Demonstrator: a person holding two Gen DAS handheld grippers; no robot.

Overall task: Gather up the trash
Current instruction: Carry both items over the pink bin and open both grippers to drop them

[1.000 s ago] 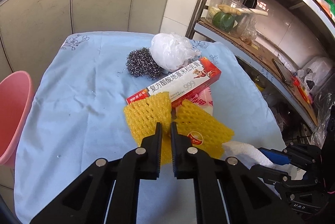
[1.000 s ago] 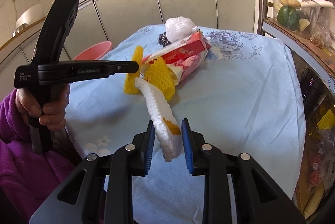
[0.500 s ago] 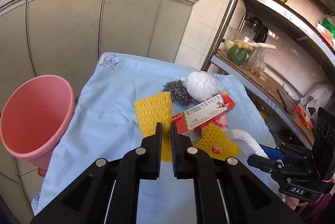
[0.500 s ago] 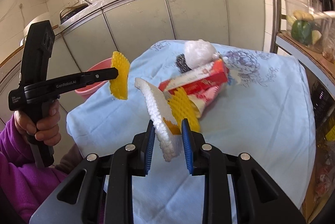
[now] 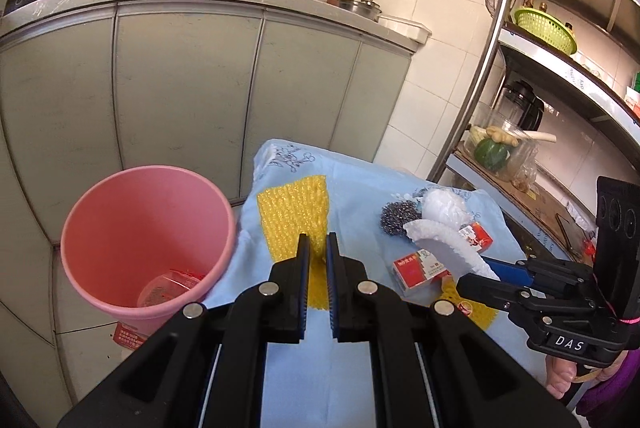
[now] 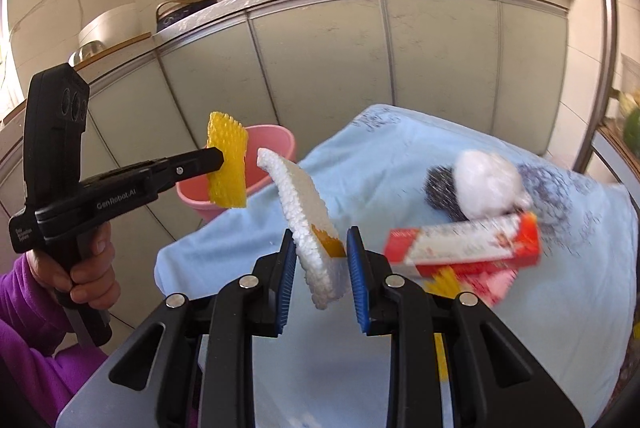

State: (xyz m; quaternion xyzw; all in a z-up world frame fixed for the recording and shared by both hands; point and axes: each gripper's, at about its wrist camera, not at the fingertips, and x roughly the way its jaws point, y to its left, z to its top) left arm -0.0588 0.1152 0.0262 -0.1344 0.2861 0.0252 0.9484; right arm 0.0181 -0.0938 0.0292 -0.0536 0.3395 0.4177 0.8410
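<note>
Two grippers, both loaded. Left gripper [image 5: 315, 248] is clamped on a yellow foam net [image 5: 294, 211], jaws nearly together with the net's lower edge pinched between them. In the right wrist view that net [image 6: 227, 160] hangs upright in the air, in front of the pink bin [image 6: 256, 167]. Right gripper [image 6: 319, 256] is clamped on a white foam sleeve [image 6: 306, 218], which sticks up and leans left from the jaws, clear of the table.

Pink bin [image 5: 148, 240] stands on the floor, just off the table's left edge; some clear wrapper with red print lies at its bottom.

On the table's blue cloth [image 5: 360, 183], toward the far right corner: steel scrubber [image 5: 397, 219], white plastic bag [image 5: 444, 205] touching it, red-and-white box [image 6: 464, 243] in front of them, second yellow net [image 5: 476, 310] partly under the box. Right wrist view is motion-blurred there.

A hand [image 6: 86, 278] in a purple sleeve [image 6: 30, 348] holds the left gripper's handle.
</note>
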